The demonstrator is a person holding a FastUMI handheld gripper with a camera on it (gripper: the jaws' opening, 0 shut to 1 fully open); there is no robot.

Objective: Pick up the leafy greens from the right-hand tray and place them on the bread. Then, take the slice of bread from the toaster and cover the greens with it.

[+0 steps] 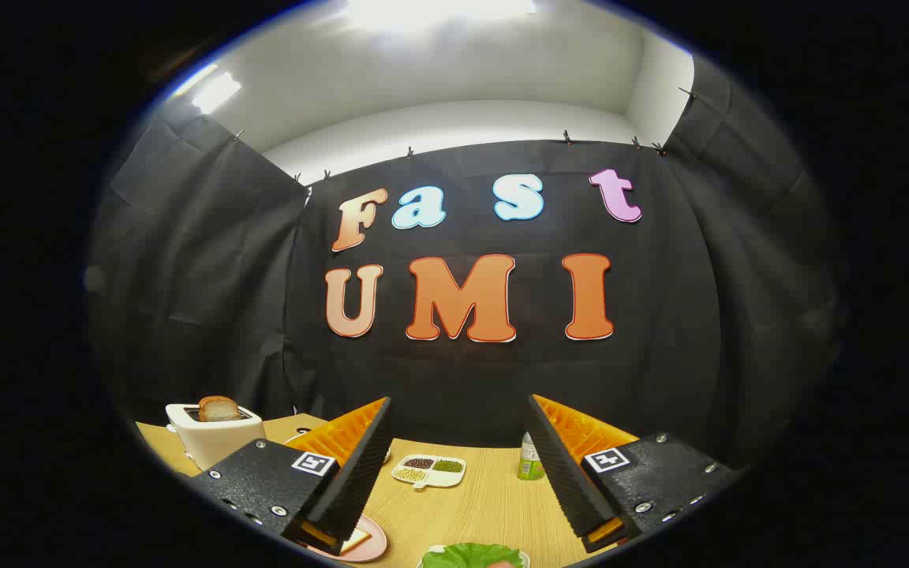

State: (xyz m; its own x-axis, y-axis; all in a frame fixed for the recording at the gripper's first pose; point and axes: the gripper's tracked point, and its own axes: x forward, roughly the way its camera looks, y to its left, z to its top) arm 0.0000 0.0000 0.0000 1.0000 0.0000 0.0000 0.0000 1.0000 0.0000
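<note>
My gripper [458, 457] is open, its two fingers spread wide above the wooden table with nothing between them. Leafy greens [470, 554] lie on a tray below and between the fingers. A slice of bread [357, 539] rests on a pink plate [372, 548] under the left finger, partly hidden by it. A white toaster [214, 438] stands beyond the left finger with a browned slice of bread [219, 409] sticking up out of its slot.
A white divided dish [428, 471] of beans and grains sits on the wooden table [486, 497] ahead between the fingers. A small green bottle [530, 461] stands by the right finger. Black cloth walls close the booth behind.
</note>
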